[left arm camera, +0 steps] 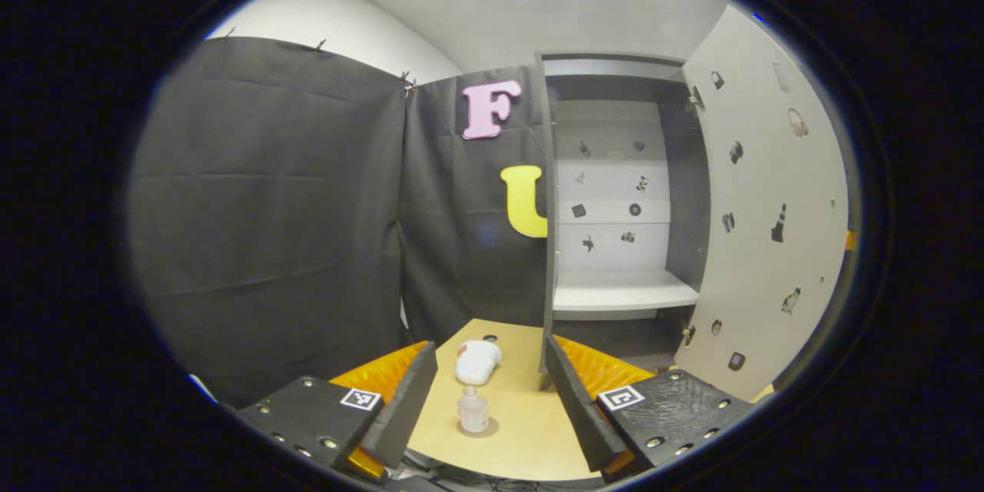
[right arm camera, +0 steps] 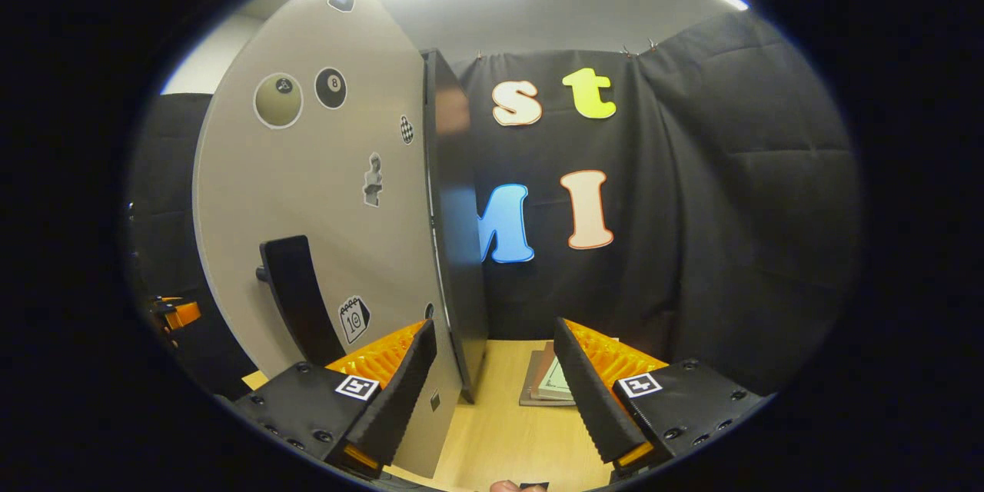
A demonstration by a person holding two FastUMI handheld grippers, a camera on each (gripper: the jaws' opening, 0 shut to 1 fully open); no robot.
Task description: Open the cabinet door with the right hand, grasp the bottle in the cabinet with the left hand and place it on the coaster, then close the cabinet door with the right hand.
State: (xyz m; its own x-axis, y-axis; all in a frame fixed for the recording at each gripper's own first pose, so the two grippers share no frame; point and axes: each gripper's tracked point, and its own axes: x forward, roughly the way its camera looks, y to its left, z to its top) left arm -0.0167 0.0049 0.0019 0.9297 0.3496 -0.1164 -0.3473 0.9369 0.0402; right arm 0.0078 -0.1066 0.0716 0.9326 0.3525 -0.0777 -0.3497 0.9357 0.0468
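One cabinet (left arm camera: 615, 192) stands open in the left gripper view, and its white shelf (left arm camera: 624, 294) carries nothing that I can see; small stickers dot its back wall. The cabinet door (left arm camera: 761, 207) is swung wide to the right of the cabinet, with stickers on its inner face. In front of the cabinet, on the wooden table (left arm camera: 523, 430), the bottle (left arm camera: 473, 410) stands upright on the round coaster (left arm camera: 486, 429), and a white soft object (left arm camera: 477, 361) lies just behind the bottle, between it and the cabinet. The left gripper (left arm camera: 490, 407) is wide open and holds nothing; the bottle is seen between its fingers but apart from both of them. The right gripper view looks at the outer face of the cabinet door (right arm camera: 323, 192), which has a dark handle (right arm camera: 296, 296) and more stickers, and at the door's dark edge. The right gripper (right arm camera: 492, 400) is also wide open and empty, with the lower edge of the door between its fingers, not touching them. Right of the door, some flat books (right arm camera: 547, 383) lie on the table (right arm camera: 500, 430).
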